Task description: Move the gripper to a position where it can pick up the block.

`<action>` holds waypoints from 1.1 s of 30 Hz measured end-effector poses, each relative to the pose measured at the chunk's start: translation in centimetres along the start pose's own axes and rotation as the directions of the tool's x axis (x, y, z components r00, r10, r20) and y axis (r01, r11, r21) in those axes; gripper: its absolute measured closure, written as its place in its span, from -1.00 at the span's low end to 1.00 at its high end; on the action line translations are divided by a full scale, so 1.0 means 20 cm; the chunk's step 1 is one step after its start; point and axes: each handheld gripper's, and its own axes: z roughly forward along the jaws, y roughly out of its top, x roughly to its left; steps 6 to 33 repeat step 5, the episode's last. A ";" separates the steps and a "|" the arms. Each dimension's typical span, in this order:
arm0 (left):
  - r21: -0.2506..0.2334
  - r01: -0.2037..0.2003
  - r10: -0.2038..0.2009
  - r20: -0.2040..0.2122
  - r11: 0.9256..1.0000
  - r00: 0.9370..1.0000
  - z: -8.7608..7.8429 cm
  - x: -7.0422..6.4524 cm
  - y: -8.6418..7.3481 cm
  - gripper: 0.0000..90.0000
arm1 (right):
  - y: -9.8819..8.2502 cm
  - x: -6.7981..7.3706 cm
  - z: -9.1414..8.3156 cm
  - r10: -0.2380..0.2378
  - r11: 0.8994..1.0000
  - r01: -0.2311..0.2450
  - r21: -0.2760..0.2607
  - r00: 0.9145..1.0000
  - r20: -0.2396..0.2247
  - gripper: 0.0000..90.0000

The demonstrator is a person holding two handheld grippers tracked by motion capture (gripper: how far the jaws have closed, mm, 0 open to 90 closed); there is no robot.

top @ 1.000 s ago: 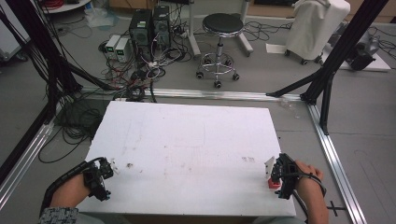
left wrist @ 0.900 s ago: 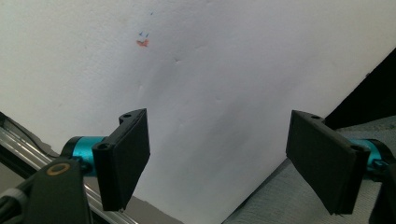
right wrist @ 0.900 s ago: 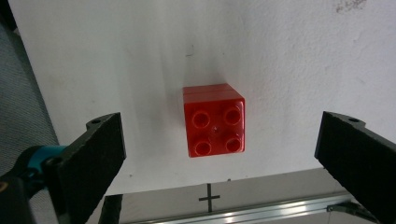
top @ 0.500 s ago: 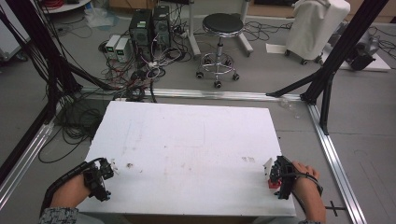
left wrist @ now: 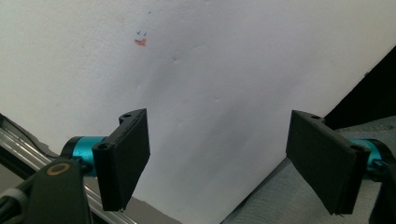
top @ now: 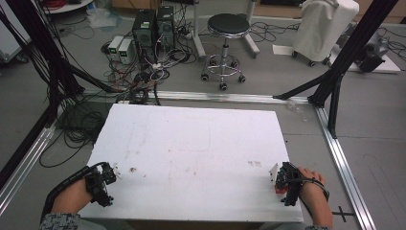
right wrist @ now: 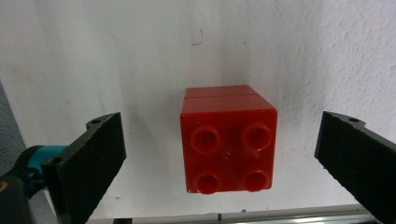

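- A white table (top: 191, 158) stands in a workshop, and a person sits at its near edge with a forearm coming in at each bottom corner.
- The left gripper (top: 106, 173) rests over the table's near left corner. In the left gripper view its jaws stand wide apart with nothing between them — just bare white tabletop (left wrist: 210, 84) carrying a small orange mark (left wrist: 140, 42) farther off.
- The right gripper (top: 281, 178) sits over the near right corner, in the person's right hand (top: 311, 184).
- In the right gripper view a red building block (right wrist: 227, 144) sits on the white surface, four round studs facing the camera. It lies midway between the two black jaws, which are spread wide and clear of it on both sides — neither touches the block.
- From the high view the same block shows as a small patch of red (top: 278, 189) just beside the right gripper, near the table's front right corner.
- Beyond the table, a black round stool (top: 225, 24) on castors stands on the grey floor, with computer towers (top: 154, 26) and tangled cables (top: 139, 76) to its left.
- A white covered object (top: 323, 28) stands at the far right, beside black frame struts (top: 349, 52).
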 end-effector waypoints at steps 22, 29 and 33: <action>0.003 -0.006 0.006 0.004 1.000 1.000 0.01 0.00 0.01 -0.51 | 0.00 0.00 -0.01 -0.002 1.000 0.002 -0.006 1.000 -0.001 -0.98; 0.003 -0.006 0.006 0.004 1.000 1.000 0.01 0.00 0.01 -0.51 | 0.00 0.00 -0.01 -0.002 1.000 0.002 -0.006 1.000 -0.001 -0.98; 0.003 -0.006 0.006 0.004 1.000 1.000 0.01 0.00 0.01 -0.51 | 0.00 0.00 -0.01 -0.002 1.000 0.002 -0.006 1.000 -0.001 -0.98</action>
